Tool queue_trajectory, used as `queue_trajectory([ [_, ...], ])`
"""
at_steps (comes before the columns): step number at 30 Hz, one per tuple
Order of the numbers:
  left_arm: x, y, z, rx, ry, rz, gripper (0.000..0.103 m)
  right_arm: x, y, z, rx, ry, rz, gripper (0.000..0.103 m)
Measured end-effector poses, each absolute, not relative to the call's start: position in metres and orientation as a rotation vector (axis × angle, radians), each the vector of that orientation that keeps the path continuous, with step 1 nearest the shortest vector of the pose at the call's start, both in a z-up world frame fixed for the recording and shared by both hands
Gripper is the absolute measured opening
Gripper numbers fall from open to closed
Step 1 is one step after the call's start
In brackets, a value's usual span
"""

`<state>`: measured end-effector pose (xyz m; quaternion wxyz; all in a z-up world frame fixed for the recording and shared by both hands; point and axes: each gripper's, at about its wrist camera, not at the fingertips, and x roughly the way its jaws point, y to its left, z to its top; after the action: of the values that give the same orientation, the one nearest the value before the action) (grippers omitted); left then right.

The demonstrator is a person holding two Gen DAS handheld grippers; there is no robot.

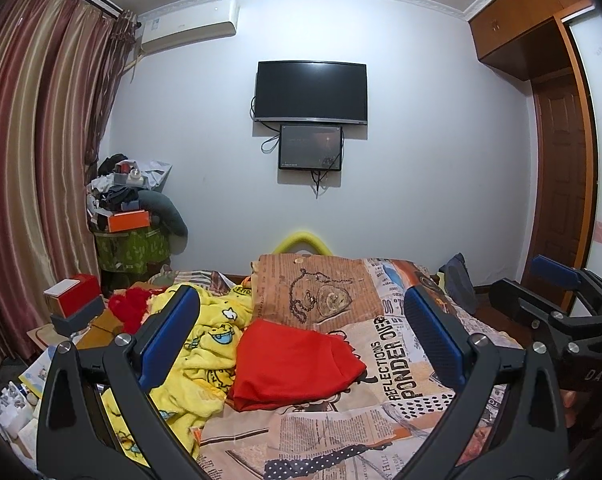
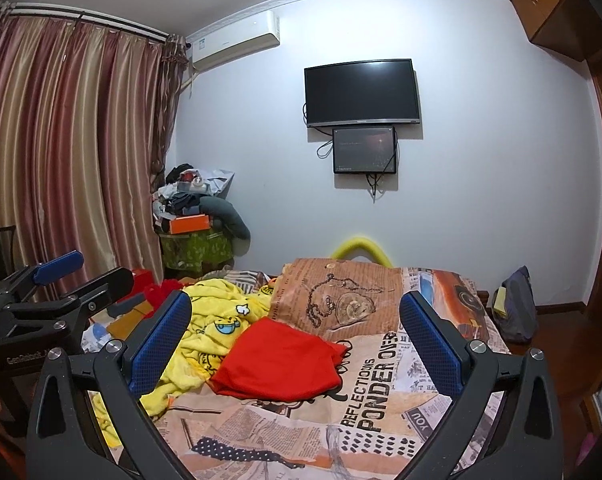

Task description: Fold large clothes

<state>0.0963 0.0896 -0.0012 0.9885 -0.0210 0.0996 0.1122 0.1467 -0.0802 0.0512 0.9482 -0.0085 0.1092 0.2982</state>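
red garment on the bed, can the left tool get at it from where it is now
Probably yes. The red garment lies on top of the bedspread, nothing over it, directly ahead of the open left tool. The yellow blanket only borders its left edge.

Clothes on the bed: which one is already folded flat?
The red garment, a compact flat stack on the newspaper-print bedspread. The yellow cartoon-print garment beside it lies crumpled.

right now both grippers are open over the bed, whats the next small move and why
Probably lower the left gripper toward the red garment, since it lies crumpled on the bedspread and neither it nor the right gripper holds anything.
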Motion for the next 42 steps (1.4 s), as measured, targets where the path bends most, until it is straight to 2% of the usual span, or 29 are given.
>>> queue_trajectory([
  [42,0.106,0.098,-0.012,-0.110,0.257,0.183,0.103,0.155,-0.084,0.047,0.004,0.261,0.604,0.103],
])
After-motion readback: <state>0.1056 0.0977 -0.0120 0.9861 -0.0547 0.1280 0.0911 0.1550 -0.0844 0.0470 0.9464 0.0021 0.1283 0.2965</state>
